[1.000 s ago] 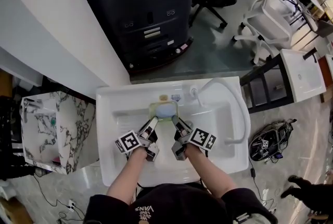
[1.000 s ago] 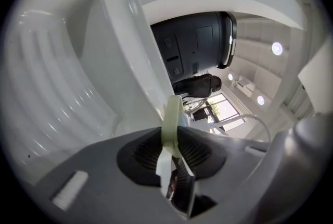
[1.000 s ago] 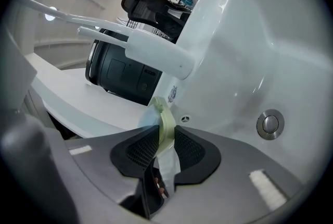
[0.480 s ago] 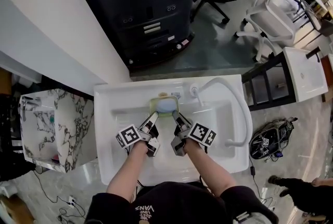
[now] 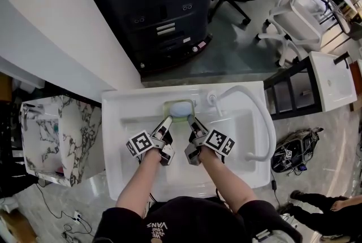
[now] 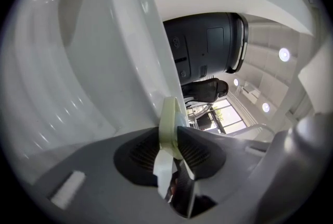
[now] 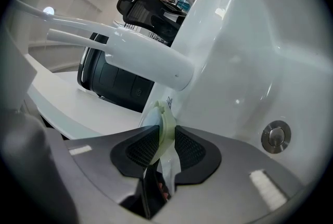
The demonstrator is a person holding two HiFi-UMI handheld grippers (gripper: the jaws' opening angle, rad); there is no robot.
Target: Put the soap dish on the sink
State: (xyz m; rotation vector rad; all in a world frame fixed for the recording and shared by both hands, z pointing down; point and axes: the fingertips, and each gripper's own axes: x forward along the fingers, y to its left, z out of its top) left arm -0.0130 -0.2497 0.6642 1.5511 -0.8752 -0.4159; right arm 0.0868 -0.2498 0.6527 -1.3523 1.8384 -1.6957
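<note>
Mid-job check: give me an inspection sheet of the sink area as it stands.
Surface: white sink, faucet at its back ledge.
Job's things: pale green soap dish with a pale bar in it, at the back ledge beside the faucet; whether it rests there, cannot tell.
Clutter: nothing seen.
Grippers: left hand-held gripper and right hand-held gripper each shut on the dish's rim.
Cables: loose cables on the floor, lower left.
Surroundings: black machine behind the sink, marbled cabinet, white chairs, black bag.

Dark printer (image 5: pixel 158 10), white chair (image 5: pixel 291 18), marbled cabinet (image 5: pixel 56 134)
</note>
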